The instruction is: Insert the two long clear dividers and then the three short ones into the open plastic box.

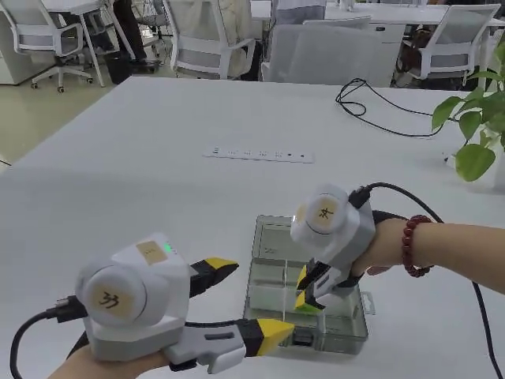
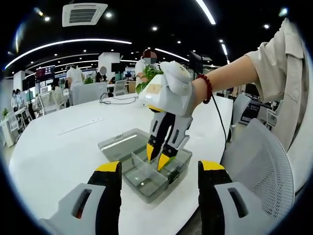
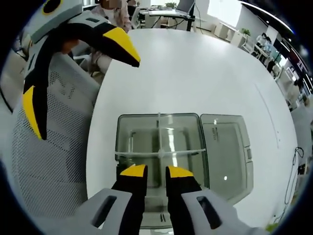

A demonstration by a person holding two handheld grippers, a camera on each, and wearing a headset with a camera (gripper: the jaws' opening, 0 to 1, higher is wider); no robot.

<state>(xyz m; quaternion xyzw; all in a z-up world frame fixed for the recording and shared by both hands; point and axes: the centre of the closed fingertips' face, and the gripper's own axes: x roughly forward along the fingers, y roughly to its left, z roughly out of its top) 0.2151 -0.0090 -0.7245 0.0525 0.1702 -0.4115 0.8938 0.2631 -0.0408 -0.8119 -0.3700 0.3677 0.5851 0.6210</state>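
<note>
Toward the near edge of the tabletop (image 1: 158, 142) sits the open plastic box (image 1: 347, 332), its lid (image 1: 276, 235) laid flat on the side facing the far edge. The right gripper (image 1: 304, 288) hangs directly above the box with its tips pointing down into the tray, so the work lies straight below it. Its jaws stand almost together with only a thin gap. I cannot tell whether a clear piece is held in that gap.

In the right gripper view two clear dividers already cross inside the tray. One (image 3: 159, 137) runs straight on from the gap between the jaws, and the other (image 3: 181, 152) lies across it. Which of them is long is not clear from here.

The left gripper (image 1: 256, 298) is over the near edge, left of the box. Its jaws are spread wide, hold nothing and point toward the tray. It is close to the tray's near left corner but not touching it.

The right gripper is plainly the nearer one. By my judgement the next seating needs a straight drop along the slot line, with the left gripper free to steady the box.
</note>
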